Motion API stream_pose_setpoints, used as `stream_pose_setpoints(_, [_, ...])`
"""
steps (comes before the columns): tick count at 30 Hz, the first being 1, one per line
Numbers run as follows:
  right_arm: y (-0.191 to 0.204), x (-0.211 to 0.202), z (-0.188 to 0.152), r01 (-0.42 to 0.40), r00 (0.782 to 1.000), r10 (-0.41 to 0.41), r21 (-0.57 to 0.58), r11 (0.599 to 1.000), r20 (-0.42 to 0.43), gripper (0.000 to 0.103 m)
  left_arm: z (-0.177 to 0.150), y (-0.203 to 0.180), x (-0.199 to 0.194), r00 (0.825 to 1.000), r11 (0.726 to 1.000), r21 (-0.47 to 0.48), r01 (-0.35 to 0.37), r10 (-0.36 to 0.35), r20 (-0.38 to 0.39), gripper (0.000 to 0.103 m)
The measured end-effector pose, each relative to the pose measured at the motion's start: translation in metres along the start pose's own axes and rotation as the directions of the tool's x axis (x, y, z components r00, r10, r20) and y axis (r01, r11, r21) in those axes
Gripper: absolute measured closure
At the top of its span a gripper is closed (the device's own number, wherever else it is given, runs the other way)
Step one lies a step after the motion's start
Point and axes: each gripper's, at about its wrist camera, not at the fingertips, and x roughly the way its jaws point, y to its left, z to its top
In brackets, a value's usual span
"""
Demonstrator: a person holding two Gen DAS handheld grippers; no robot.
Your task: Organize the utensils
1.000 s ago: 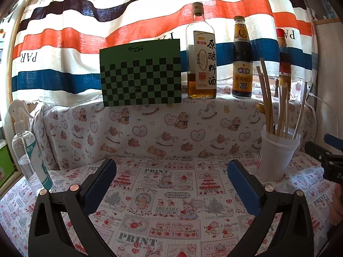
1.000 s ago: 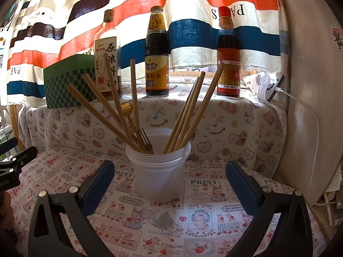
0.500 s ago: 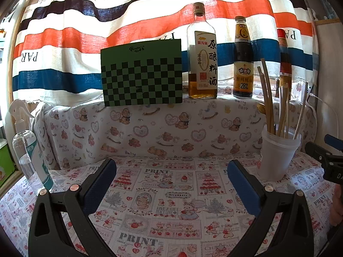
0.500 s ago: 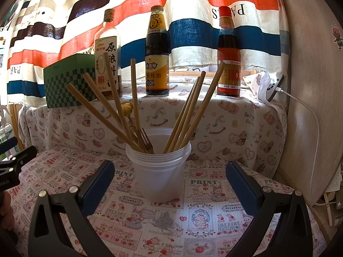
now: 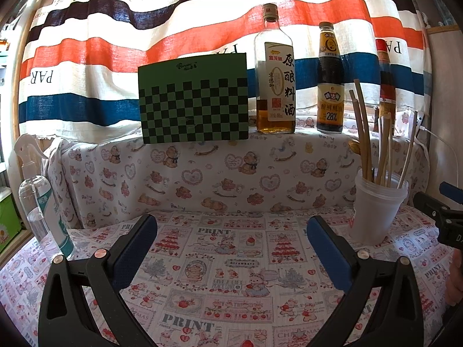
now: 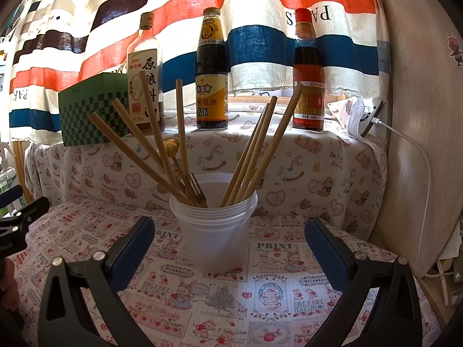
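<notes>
Right wrist view: the white plastic cup point(image 6: 214, 231) of utensils stands on the counter point(image 6: 283, 295) straight ahead, centred between the wide-open, empty jaws of the right gripper point(image 6: 228, 237) but a little beyond their tips.

Seven wooden chopsticks point(image 6: 257, 150) lean out of the cup, four fanned to the left and three to the right, with one fork point(image 6: 198, 188) and one gold spoon point(image 6: 170, 146) among the left group. Three bottles stand on the shelf behind: a clear bottle point(image 6: 146, 78), a dark sauce bottle point(image 6: 211, 78) and a red-capped bottle point(image 6: 308, 78), beside one green checkered box point(image 6: 92, 110). From the left wrist, the left gripper point(image 5: 231, 240) also has its jaws spread and empty over bare cloth, the cup well off to its right; one spray bottle point(image 5: 43, 202) stands at far left.
</notes>
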Motion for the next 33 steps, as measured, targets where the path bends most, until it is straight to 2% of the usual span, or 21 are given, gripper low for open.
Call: stream_pose_setpoints(33, [-0.0004,0.0013,0.0001,-0.005,1.000,0.005,-0.003,1.000,-0.008,0.000,-0.0006,0.0003,0.0009,1.000,1.000,0.004,0.001,-0.001,-0.007,0.000])
